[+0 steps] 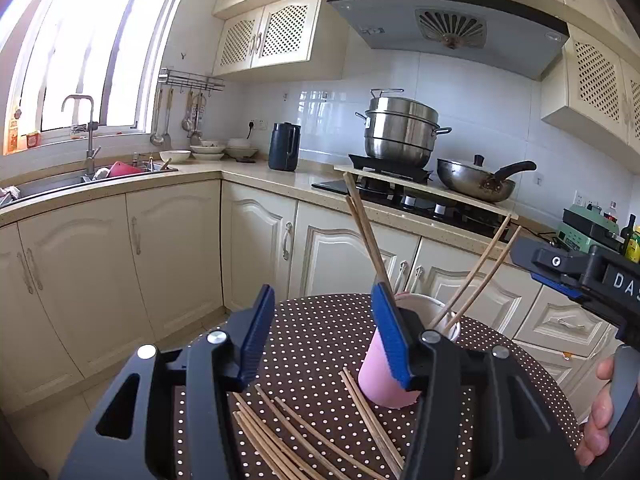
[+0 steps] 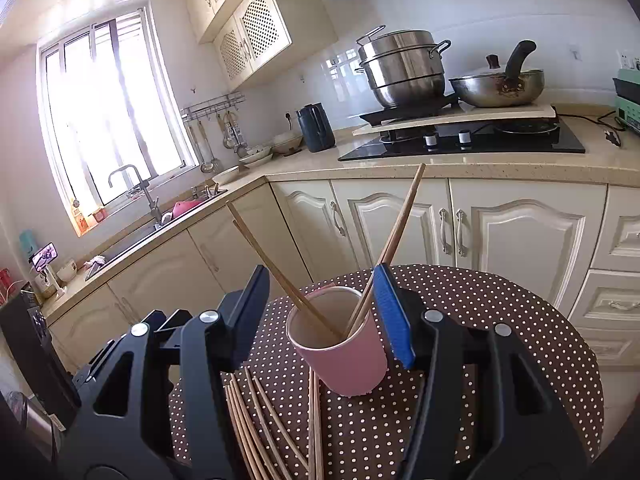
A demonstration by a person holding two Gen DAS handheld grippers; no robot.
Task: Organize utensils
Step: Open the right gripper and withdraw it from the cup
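Progress looks partial: four wooden chopsticks [image 2: 280, 276] already stand in the pink paper cup [image 2: 340, 348] on the brown polka-dot round table [image 2: 500, 320]. Roughly nine loose wooden chopsticks [image 1: 304, 432] remain on the cloth just before that cup, though gripper bodies hide some. Left gripper [image 1: 320, 340] and right gripper [image 2: 320, 312] both gape, empty.

A cup [image 2: 340, 344] stands upright on the bench [image 2: 500, 320], with four chopsticks [image 2: 280, 268] in it, two leaning left and two right. More chopsticks [image 2: 260, 420] lie flat on the bench before the cup, toward its left. Behind the bench, the stove [image 2: 460, 140] carries a pot [image 2: 404, 68] with a pan [image 2: 496, 88] to its right.
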